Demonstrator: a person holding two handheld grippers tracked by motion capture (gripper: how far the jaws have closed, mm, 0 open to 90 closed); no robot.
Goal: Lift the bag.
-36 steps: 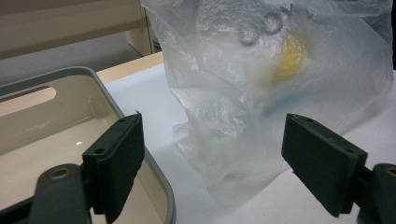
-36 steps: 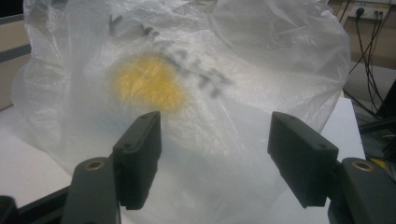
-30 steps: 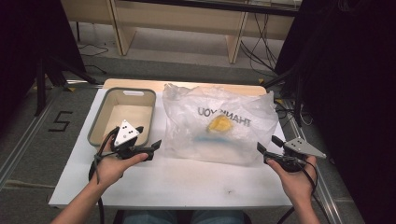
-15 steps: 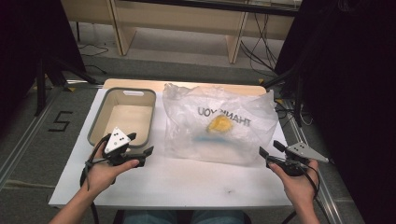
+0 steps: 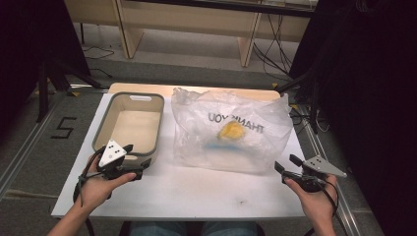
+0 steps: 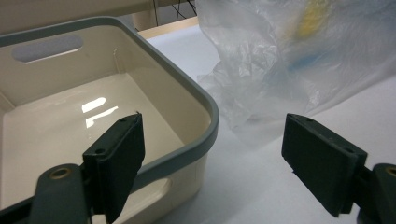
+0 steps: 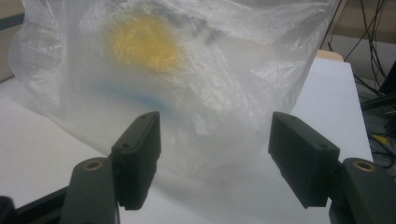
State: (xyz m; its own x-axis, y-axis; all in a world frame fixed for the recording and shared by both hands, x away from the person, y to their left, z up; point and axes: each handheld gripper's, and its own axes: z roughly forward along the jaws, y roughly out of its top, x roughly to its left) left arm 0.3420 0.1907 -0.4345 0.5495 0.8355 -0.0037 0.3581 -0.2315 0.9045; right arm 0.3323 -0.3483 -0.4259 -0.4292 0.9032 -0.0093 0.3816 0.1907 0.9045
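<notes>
1. White tabletop fills the middle of the high view, with grey floor around it, a pale wooden frame at the top of the frame and dark curtains at both sides.
2. On the floor at the left edge of the frame a black figure "5" is marked.
3. An empty cream bin with a grey rim stands at the upper left of the tabletop; the left gripper view shows a handle slot in its far wall.
4. A clear plastic bag lies just right of the bin, across the centre. Its black print reads "THANK YOU", seen mirrored. Inside, a yellow thing and a blue smear show, too blurred to name.
5. Left gripper hangs at the bin's near corner, lower left of the frame, fingers spread wide with nothing between; one finger overlaps the bin's rim in its own view.
6. Right gripper is at the lower right, just off the bag's near edge, fingers spread and empty, the bag straight ahead.
</notes>
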